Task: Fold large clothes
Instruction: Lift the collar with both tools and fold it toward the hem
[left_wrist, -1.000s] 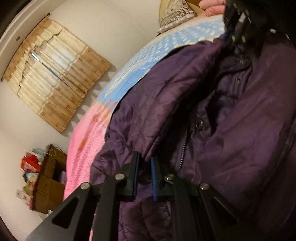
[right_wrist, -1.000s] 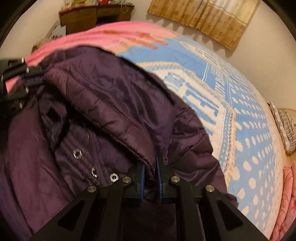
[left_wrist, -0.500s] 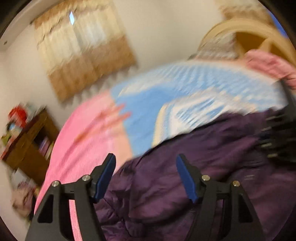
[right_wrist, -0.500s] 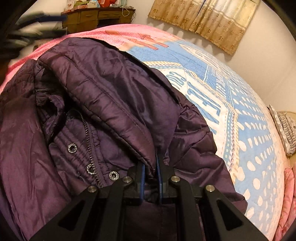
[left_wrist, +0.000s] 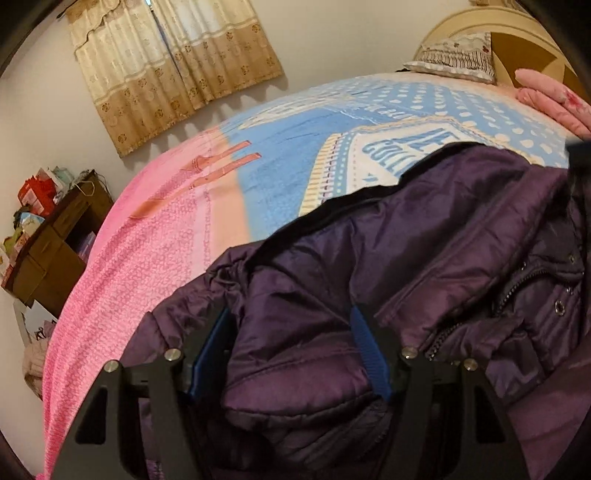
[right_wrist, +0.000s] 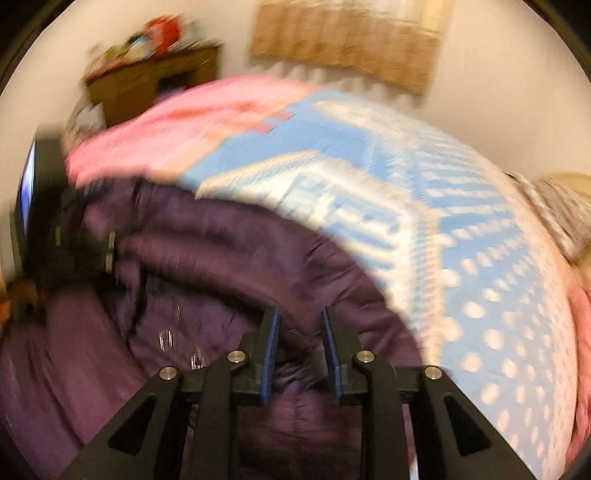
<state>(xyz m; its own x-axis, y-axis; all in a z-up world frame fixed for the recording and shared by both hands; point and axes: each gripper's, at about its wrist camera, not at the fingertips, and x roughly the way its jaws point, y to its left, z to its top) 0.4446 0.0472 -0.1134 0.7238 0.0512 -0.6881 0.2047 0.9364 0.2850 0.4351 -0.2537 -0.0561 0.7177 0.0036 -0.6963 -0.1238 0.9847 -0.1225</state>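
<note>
A dark purple quilted jacket (left_wrist: 406, 240) lies spread on the bed, its zip and snap buttons showing at the right of the left wrist view. My left gripper (left_wrist: 291, 332) stands open wide just over the jacket, with a puffy fold lying between its blue pads (left_wrist: 369, 354); I see no pinch on it. The right wrist view is blurred by motion. My right gripper (right_wrist: 300, 321) hangs above the jacket (right_wrist: 221, 251); its jaws are opening and nothing is between them. The left gripper (right_wrist: 48, 221) shows as a dark shape at that view's left edge.
The bed cover (left_wrist: 295, 155) is pink at one end and blue and white at the other. A pillow (left_wrist: 458, 55) and a pink blanket (left_wrist: 546, 99) lie by the headboard. A cluttered wooden desk (left_wrist: 48, 243) and beige curtains (left_wrist: 173, 62) stand along the walls.
Both grippers were shut on the jacket's edge. The left one let go first, opened wide and rolled level; the right one has since parted its jaws and lifted off the fabric.
</note>
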